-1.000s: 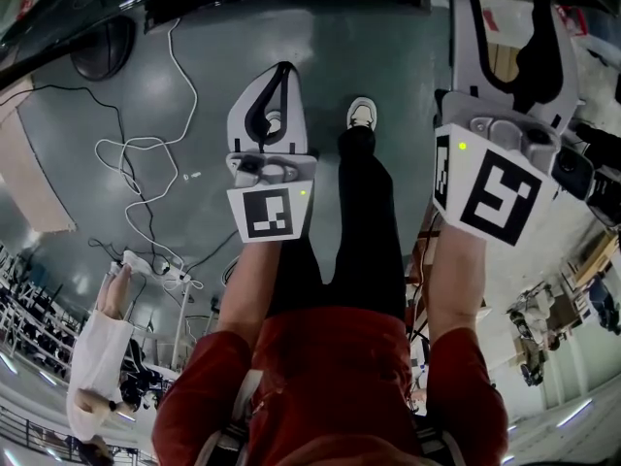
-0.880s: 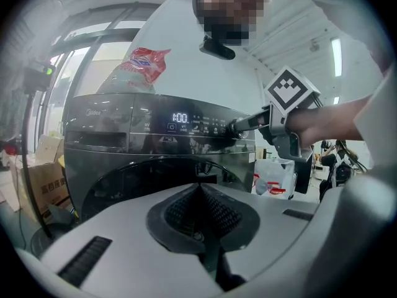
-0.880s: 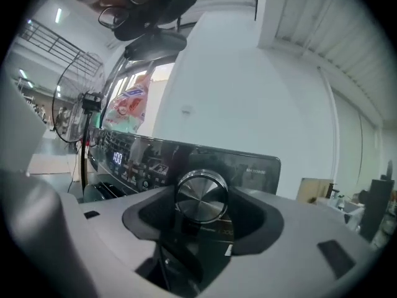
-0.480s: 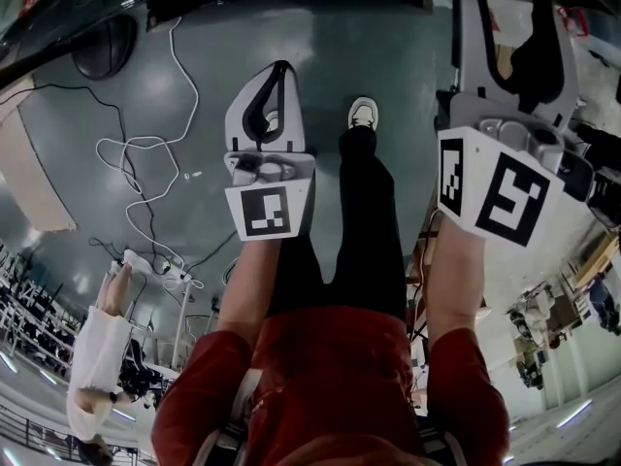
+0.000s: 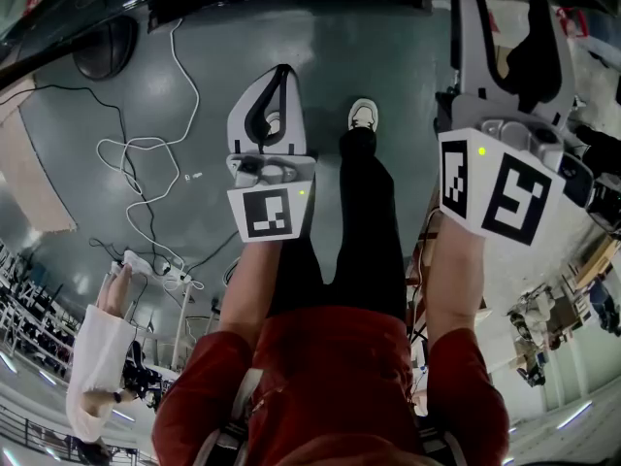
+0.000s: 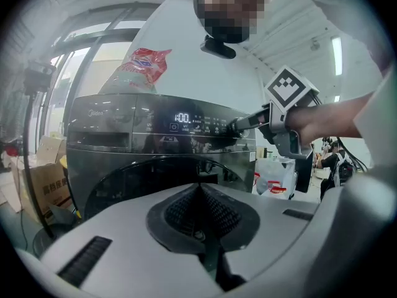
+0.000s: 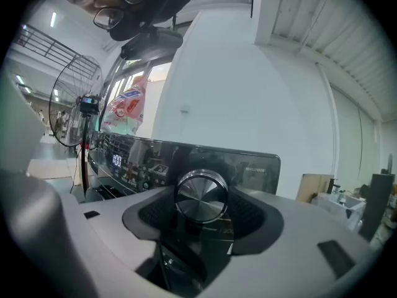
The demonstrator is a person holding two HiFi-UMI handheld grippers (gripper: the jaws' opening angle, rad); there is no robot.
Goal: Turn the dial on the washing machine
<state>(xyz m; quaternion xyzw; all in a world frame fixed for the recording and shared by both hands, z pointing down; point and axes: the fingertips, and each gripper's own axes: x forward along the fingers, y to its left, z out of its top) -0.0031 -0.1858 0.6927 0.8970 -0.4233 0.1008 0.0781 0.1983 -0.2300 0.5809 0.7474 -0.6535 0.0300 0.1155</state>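
Note:
A dark front-loading washing machine (image 6: 124, 148) with a lit display (image 6: 182, 117) stands in front of me. Its round silver dial (image 7: 201, 195) sits between the dark pads of my right gripper (image 7: 201, 219), which appear closed against its sides. In the left gripper view, the right gripper (image 6: 243, 124) reaches the panel's right end. My left gripper (image 5: 279, 71) hangs lower, in front of the door, its jaws (image 6: 200, 188) shut with nothing between them. In the head view the right gripper (image 5: 505, 17) is high at the right, and the dial is hidden.
White cables (image 5: 146, 163) and a power strip (image 5: 146, 263) lie on the grey floor at the left. A person in white (image 5: 97, 357) stands nearby. A red-and-blue bag (image 6: 144, 64) rests on the machine. Cardboard boxes (image 6: 40, 185) stand left of it, a white bag (image 6: 273, 176) to its right.
The right gripper's marker cube has twisted and shifted slightly at the dial. The left gripper has barely moved.

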